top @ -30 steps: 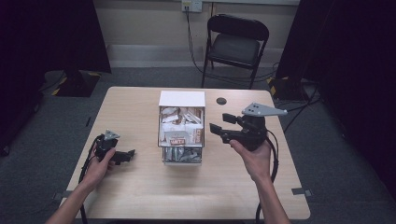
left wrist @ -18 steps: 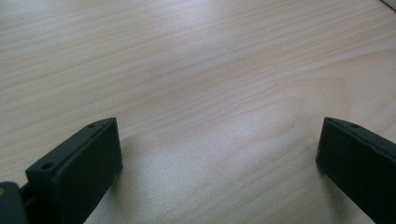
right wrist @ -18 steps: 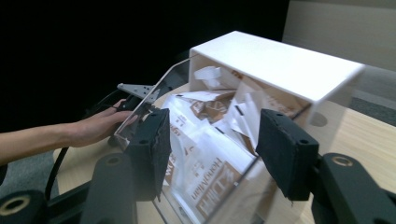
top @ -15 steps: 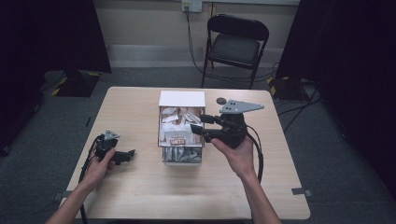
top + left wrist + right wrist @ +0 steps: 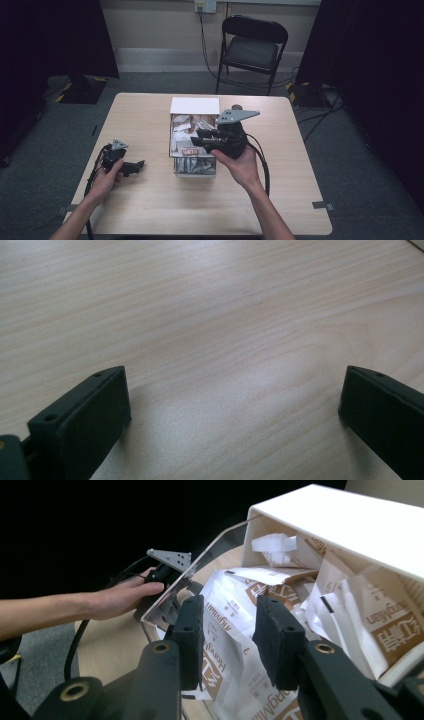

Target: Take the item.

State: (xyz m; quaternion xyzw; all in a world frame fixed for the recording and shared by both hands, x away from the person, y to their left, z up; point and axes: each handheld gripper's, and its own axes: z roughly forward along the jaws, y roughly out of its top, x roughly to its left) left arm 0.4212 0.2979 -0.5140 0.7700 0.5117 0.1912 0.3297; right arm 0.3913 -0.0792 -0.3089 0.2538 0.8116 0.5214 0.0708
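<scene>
Box: a clear-walled box (image 5: 194,150) with a white back sits at the centre of the desk (image 5: 150,210); it is full of white and brown paper packets (image 5: 235,630) printed with lettering.
Right gripper: the right gripper (image 5: 200,141) hangs over the box, aimed toward nine o'clock in the high view; its fingers (image 5: 190,630) have just been closing – now narrow, a packet beneath the gap, pads not yet pressing on it.
Left gripper: the left gripper (image 5: 137,166) rests at the desk's eight o'clock, well apart from the box; fingers (image 5: 90,415) wide – bare wood between them.
Chair: a folding chair (image 5: 252,47) stands at twelve o'clock beyond the desk.
</scene>
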